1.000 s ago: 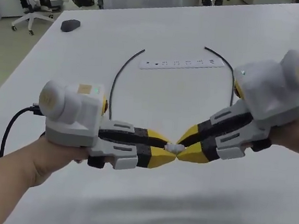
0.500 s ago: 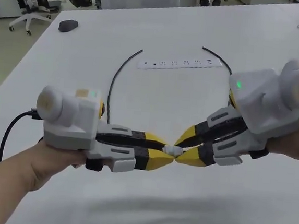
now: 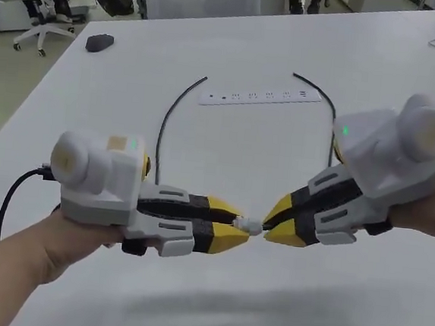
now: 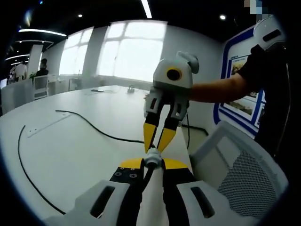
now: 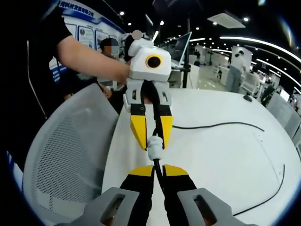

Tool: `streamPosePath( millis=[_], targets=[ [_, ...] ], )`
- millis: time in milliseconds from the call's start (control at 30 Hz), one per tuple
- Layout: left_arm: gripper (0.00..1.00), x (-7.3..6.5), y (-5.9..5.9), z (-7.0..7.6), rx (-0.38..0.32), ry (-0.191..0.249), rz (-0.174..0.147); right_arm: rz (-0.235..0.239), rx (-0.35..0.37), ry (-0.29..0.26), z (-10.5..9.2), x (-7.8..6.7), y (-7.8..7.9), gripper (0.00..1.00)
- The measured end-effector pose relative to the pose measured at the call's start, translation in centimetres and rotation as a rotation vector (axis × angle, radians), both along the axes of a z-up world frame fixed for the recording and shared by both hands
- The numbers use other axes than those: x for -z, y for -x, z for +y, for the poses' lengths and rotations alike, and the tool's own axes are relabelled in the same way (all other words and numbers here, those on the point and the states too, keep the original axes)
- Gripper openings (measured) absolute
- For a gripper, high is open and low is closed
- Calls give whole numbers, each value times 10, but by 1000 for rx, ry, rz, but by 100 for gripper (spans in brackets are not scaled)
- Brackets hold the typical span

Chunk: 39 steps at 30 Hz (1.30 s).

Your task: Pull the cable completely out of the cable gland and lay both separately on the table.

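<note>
Gland [image 3: 251, 227], clear of the surface [image 3: 342, 311], is pinched by the left tool [image 3: 241, 226], the cable [image 3: 160, 131] just beside it by the right tool [image 3: 270, 224]; draw them apart in line, both grips firm.

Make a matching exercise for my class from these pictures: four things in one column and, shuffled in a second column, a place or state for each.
Things:
A. cable gland
B. power strip
C. mouse
D. right gripper

Places or states:
1. near the far left edge of the table
2. shut on the black cable
3. clamped at the tips of the left gripper
4. lying flat on the table, beyond both grippers

Pairs: A-3, B-4, C-1, D-2.
</note>
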<state>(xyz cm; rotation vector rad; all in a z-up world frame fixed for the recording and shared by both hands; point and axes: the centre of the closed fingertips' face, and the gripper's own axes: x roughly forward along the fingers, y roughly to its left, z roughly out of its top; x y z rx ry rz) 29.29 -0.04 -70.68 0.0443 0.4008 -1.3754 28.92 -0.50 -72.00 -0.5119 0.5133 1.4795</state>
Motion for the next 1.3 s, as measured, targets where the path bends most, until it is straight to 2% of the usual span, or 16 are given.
streamPosePath(
  millis=[167, 267, 300, 367, 467, 500, 533, 667, 900, 933, 967, 1000, 1167, 1300],
  targets=[
    [15, 1, 1, 0, -3, -5, -9, -10, -7, 20, -2, 3, 2, 0],
    [15, 5, 2, 1, 0, -21, -18, -25, -7, 72, -8, 10, 4, 0],
    [15, 5, 3, 1, 0, -24, -19, -31, -9, 73, -9, 11, 5, 0],
    [15, 6, 4, 4, -3, -26, -20, -19, 21, 103, -17, 14, 4, 0],
    [15, 6, 6, 7, -8, -25, -15, -23, 50, 134, -31, 20, 3, 0],
    [15, 6, 6, 9, -6, -33, -34, -36, 54, 143, -35, 22, 2, 0],
    [15, 6, 7, 9, -6, -32, -32, -39, 66, 153, -39, 24, 1, 0],
    [15, 7, 5, 13, -20, -33, -31, -25, 124, 191, -61, 34, -5, 0],
    [15, 9, 9, 20, -31, -48, -31, -13, 184, 240, -97, 47, -8, 0],
    [15, 9, 9, 21, -41, -36, -12, -9, 194, 244, -101, 49, -9, 0],
    [15, 9, 9, 22, -43, -38, -10, -9, 205, 256, -108, 52, -10, 0],
    [15, 10, 8, 24, -43, -43, -21, -7, 212, 267, -113, 54, -11, 0],
    [15, 11, 9, 29, -60, -48, -18, -1, 253, 299, -135, 62, -14, 0],
    [15, 12, 10, 32, -71, -55, -20, -13, 292, 356, -157, 73, -17, 0]
  ],
)
